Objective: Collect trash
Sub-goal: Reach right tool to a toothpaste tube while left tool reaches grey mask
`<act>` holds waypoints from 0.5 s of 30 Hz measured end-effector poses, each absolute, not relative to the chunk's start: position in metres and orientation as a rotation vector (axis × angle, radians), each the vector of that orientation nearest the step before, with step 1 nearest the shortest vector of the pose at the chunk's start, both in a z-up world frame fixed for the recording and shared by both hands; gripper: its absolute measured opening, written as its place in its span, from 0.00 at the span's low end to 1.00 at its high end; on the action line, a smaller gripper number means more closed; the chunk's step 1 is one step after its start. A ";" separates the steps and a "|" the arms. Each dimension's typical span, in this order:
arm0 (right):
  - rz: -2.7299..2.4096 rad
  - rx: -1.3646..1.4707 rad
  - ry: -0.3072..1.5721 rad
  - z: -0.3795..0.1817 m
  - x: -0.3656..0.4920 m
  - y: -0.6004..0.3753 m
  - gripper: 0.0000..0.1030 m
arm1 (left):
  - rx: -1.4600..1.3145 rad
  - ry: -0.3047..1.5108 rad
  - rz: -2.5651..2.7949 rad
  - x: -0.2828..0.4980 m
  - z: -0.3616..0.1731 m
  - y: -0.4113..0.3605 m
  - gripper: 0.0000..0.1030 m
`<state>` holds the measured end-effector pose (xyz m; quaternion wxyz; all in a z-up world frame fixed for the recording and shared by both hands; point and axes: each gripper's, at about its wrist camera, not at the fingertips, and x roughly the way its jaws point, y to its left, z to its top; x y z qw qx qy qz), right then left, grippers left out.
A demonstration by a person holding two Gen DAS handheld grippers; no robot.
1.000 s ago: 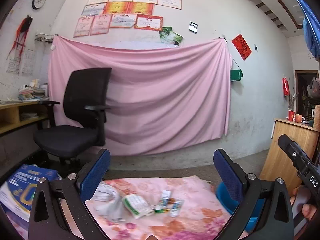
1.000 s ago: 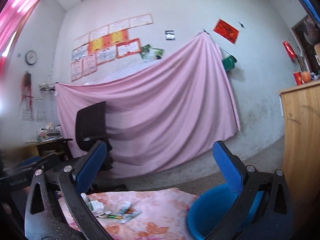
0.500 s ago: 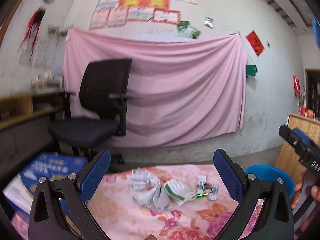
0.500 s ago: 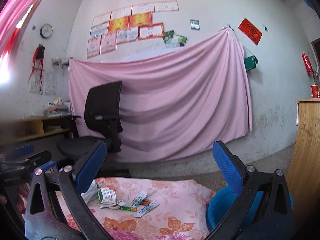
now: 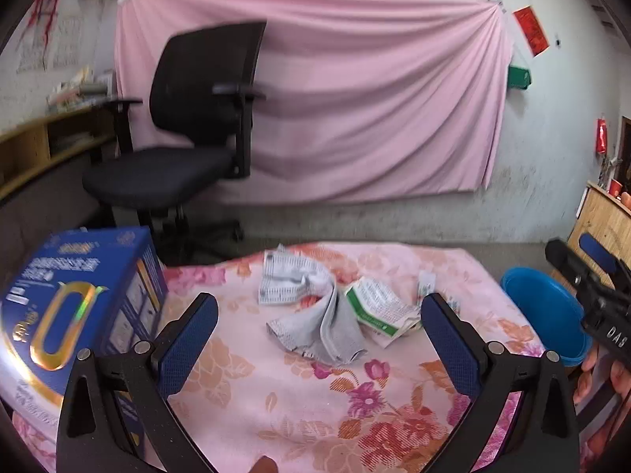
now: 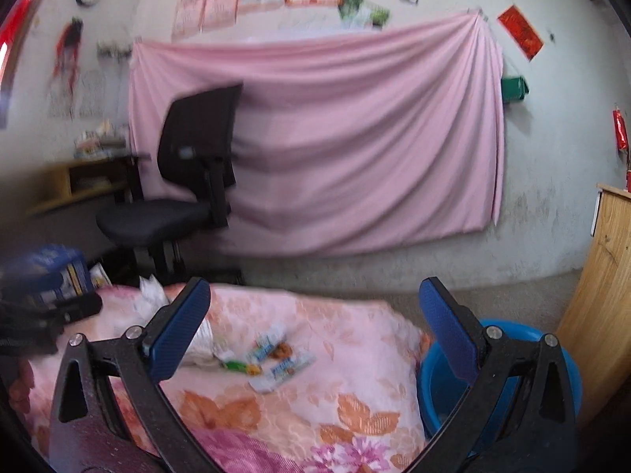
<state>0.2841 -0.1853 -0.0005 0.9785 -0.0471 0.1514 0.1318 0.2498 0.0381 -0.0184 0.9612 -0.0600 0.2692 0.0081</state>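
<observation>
My left gripper (image 5: 319,331) hangs over the floral cloth (image 5: 276,402), jaws spread wide, nothing held; the grey crumpled paper (image 5: 315,315) lies between its fingers, green-white wrapper (image 5: 378,307) touching it; my right gripper (image 6: 315,327) likewise wide and empty, small wrappers (image 6: 276,358) ahead; blue bin (image 6: 501,374) beside the cloth's right edge; blue carton (image 5: 71,315) at left.

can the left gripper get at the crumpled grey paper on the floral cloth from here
Probably yes. The left gripper is open with the crumpled grey paper lying straight ahead between its fingers, nothing over it. The green and white wrapper touches its right side.
</observation>
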 end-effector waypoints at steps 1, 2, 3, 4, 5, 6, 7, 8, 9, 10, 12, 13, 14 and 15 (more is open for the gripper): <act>0.249 -0.100 0.335 -0.004 0.289 -0.185 1.00 | -0.122 0.562 0.018 0.254 -0.021 0.039 0.98; 0.242 -0.097 0.352 -0.007 0.291 -0.186 1.00 | -0.123 0.582 0.015 0.259 -0.023 0.039 0.98; 0.246 -0.085 0.374 -0.010 0.295 -0.189 1.00 | -0.127 0.603 0.010 0.264 -0.026 0.040 0.98; 0.249 -0.071 0.398 -0.013 0.299 -0.191 1.00 | -0.135 0.630 0.000 0.269 -0.028 0.041 0.98; 0.248 -0.066 0.408 -0.014 0.301 -0.193 1.00 | -0.140 0.658 -0.009 0.275 -0.031 0.041 0.98; 0.250 -0.053 0.426 -0.016 0.304 -0.195 1.00 | -0.141 0.678 -0.012 0.278 -0.033 0.041 0.98; 0.251 -0.048 0.435 -0.017 0.306 -0.196 1.00 | -0.142 0.695 -0.011 0.281 -0.036 0.042 0.98; 0.253 -0.043 0.450 -0.018 0.308 -0.197 1.00 | -0.141 0.710 -0.008 0.285 -0.038 0.043 0.98; 0.258 -0.040 0.468 -0.020 0.311 -0.197 1.00 | -0.138 0.726 -0.005 0.287 -0.040 0.044 0.98; 0.265 -0.039 0.495 -0.023 0.315 -0.196 1.00 | -0.138 0.741 -0.007 0.290 -0.042 0.046 0.97; 0.277 -0.046 0.560 -0.030 0.326 -0.193 0.99 | -0.142 0.770 -0.013 0.297 -0.046 0.049 0.97; 0.289 -0.050 0.591 -0.033 0.331 -0.191 0.99 | -0.151 0.779 -0.018 0.301 -0.047 0.051 0.96; 0.314 -0.055 0.638 -0.038 0.337 -0.188 0.96 | -0.157 0.790 -0.018 0.305 -0.048 0.052 0.94; 0.319 -0.064 0.671 -0.043 0.342 -0.186 0.87 | -0.162 0.807 -0.017 0.308 -0.048 0.053 0.82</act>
